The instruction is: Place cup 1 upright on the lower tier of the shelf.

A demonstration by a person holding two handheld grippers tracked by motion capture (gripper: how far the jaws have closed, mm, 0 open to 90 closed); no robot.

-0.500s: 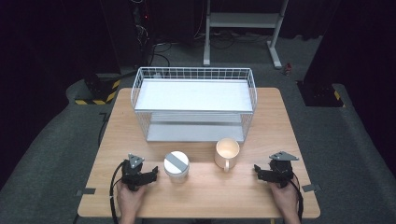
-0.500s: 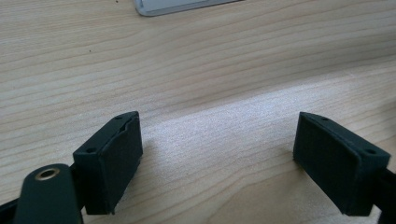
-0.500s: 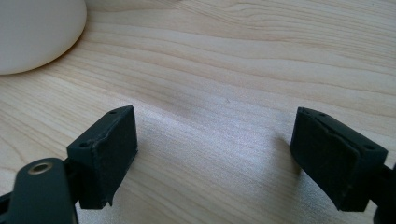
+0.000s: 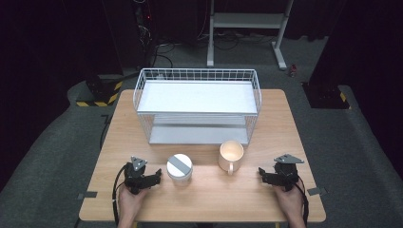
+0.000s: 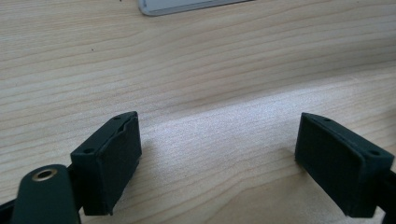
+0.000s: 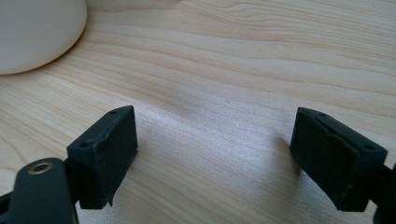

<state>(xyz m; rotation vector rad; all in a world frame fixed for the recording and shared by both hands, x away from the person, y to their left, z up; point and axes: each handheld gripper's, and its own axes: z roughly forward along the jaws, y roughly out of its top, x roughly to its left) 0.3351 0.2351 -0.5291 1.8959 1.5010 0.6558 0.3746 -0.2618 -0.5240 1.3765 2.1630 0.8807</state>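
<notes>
Left gripper [image 4: 158, 177], lower left of the high view, rests on the table [image 4: 209, 199] with jaws wide apart, just left of the lidded white jar [image 4: 179, 167]. Right gripper [image 4: 261, 174], lower right, jaws likewise apart and empty, sits right of the cream mug [image 4: 231, 154].

Bright overhead light washes the wooden table [image 4: 209, 190]; surroundings fall dark, close-up jaws cast soft shadows, slightly blurred.

White round tin [image 4: 179, 167], grey stripe on lid, upright near front of table. Cream mug [image 4: 231, 155] upright just right, handle toward front, empty.
</notes>
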